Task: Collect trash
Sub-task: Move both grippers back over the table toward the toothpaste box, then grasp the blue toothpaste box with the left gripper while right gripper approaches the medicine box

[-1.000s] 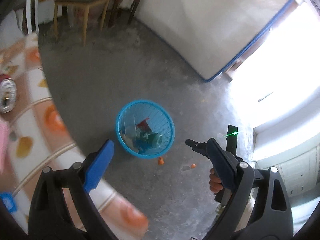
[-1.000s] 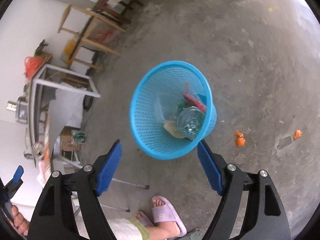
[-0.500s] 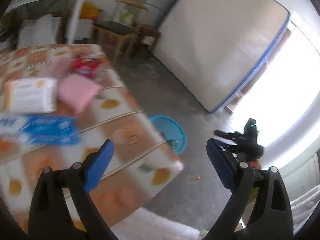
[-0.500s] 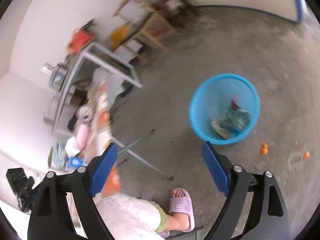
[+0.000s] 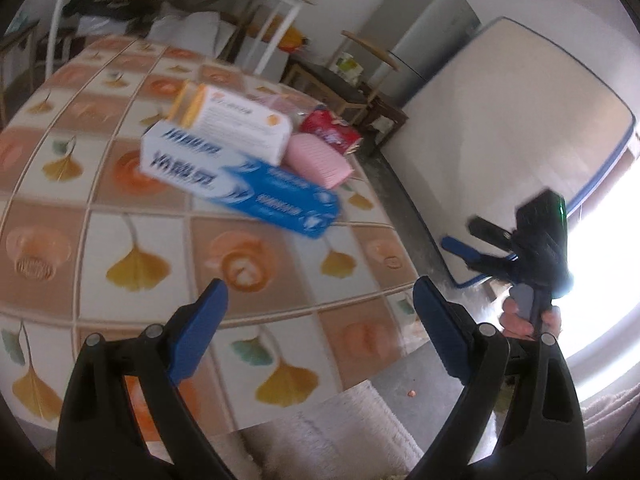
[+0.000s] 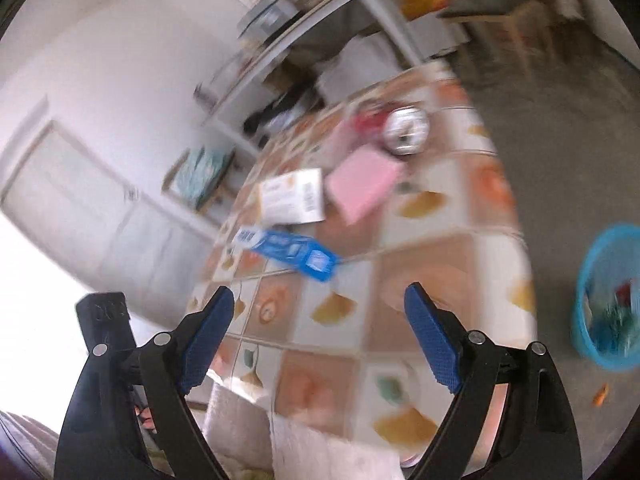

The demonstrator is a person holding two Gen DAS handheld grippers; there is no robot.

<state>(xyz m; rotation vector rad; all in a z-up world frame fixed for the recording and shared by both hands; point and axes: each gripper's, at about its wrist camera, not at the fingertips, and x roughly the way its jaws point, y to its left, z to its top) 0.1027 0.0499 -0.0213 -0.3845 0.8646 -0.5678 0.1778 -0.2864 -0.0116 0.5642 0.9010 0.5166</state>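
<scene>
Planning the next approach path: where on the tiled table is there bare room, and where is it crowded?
Bare: the near part of the leaf-patterned tablecloth, between the long blue-and-white box and the open left gripper, plus its far-left tiles. Crowded: the far right, where the white-and-orange box, pink pad and red packet cluster. The right gripper is open too.

A table (image 5: pixel 132 240) with a ginkgo-leaf tiled cloth fills the near left. Behind it stands a white shelf rack (image 5: pixel 276 28). Far right, a grey fridge (image 5: pixel 424 36) stands beside a mattress (image 5: pixel 508 152) leaning on the wall, a wooden stool (image 5: pixel 348 92) before them.
</scene>
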